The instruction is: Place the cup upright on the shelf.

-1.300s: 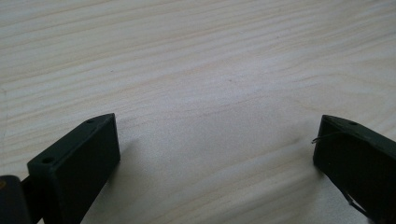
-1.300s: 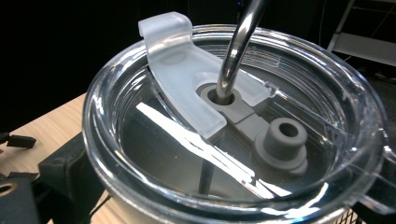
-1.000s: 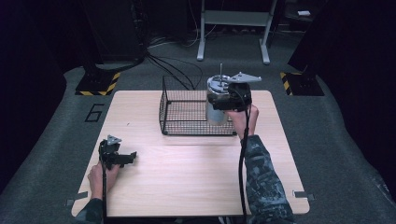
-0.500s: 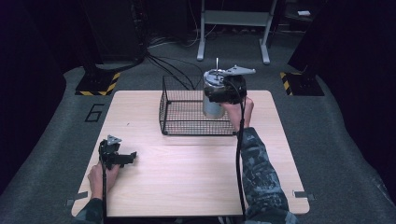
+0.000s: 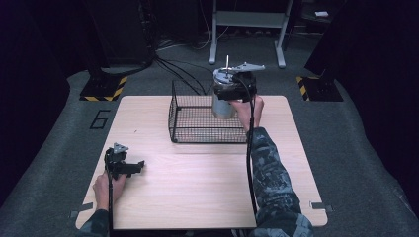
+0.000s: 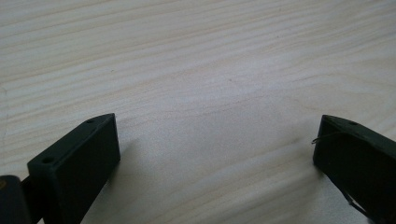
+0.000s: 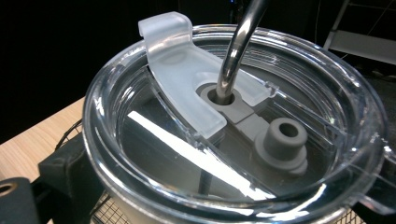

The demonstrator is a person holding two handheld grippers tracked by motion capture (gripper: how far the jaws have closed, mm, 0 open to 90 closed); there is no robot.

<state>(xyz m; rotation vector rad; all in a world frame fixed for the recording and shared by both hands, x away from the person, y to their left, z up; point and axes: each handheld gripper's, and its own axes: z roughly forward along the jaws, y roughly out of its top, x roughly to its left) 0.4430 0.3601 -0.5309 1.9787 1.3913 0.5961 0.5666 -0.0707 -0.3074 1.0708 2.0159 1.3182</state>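
Fingers (image 7: 70, 172) of the right gripper (image 5: 236, 90) pinched the cup (image 5: 223, 104) over the basket (image 5: 197, 129) to drop it in, while the left fingers (image 6: 79, 158) rested spread on the desk (image 5: 197, 182).

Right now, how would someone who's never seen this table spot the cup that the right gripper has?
Find the black wire basket at the wooden table's far edge. At its right rear corner the right gripper holds a steel tumbler. It alone is shiny, with a clear lid and metal straw.
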